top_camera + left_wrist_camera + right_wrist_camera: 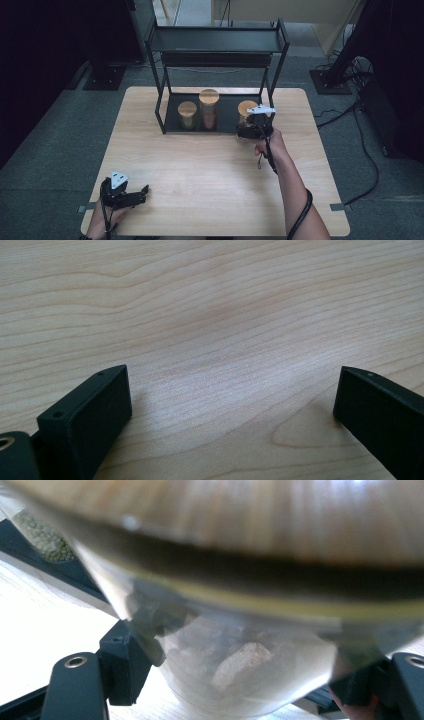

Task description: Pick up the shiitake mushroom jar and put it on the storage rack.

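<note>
Three glass jars with wooden lids stand on the bottom tray of a black rack (220,47). My right gripper (245,130) is at the right-hand jar (246,107), near the tray's front right corner. Close up, this jar (240,665) holds pale brown chunks, and its wooden lid (280,515) spans the top. The right gripper (245,680) is shut on the glass body, one black jaw on each side. My left gripper (143,194) rests low over the front left of the table, open, with nothing but bare wood between its fingertips (232,395).
The tall middle jar (209,109) and the short left jar (187,115) share the tray (225,102). A jar of green grains (45,535) shows beside the held one. The rack's upper shelf overhangs the jars. Light wooden table (200,165); cables run across the floor at right.
</note>
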Available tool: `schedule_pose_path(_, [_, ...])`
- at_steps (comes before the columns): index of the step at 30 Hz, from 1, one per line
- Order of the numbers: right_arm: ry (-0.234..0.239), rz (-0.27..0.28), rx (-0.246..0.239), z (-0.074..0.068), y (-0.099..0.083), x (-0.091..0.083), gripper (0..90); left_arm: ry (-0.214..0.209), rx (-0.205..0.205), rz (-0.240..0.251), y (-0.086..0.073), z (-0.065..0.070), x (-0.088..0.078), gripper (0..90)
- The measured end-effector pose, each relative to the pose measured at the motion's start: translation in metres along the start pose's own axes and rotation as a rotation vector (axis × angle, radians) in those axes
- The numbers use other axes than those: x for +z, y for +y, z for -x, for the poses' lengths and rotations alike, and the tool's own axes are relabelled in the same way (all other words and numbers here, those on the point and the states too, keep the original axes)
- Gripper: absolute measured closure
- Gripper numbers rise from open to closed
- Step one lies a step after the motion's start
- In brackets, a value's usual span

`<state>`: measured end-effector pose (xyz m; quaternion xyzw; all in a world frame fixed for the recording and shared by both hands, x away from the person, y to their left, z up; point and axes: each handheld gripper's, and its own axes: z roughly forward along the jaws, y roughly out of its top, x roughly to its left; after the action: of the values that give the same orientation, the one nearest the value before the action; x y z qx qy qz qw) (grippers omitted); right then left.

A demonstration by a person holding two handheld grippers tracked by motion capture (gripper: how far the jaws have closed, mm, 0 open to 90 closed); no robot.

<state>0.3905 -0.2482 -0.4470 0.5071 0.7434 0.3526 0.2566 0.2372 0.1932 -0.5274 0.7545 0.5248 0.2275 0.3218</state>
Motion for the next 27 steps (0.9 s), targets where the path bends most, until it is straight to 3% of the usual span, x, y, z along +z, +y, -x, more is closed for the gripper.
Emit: schedule_pose_path(27, [-0.016,-0.014,-0.007,-0.001,0.029,0.029,25.2,-0.005,-0.009,0.004,0.0,-0.001,-0.001,2.3])
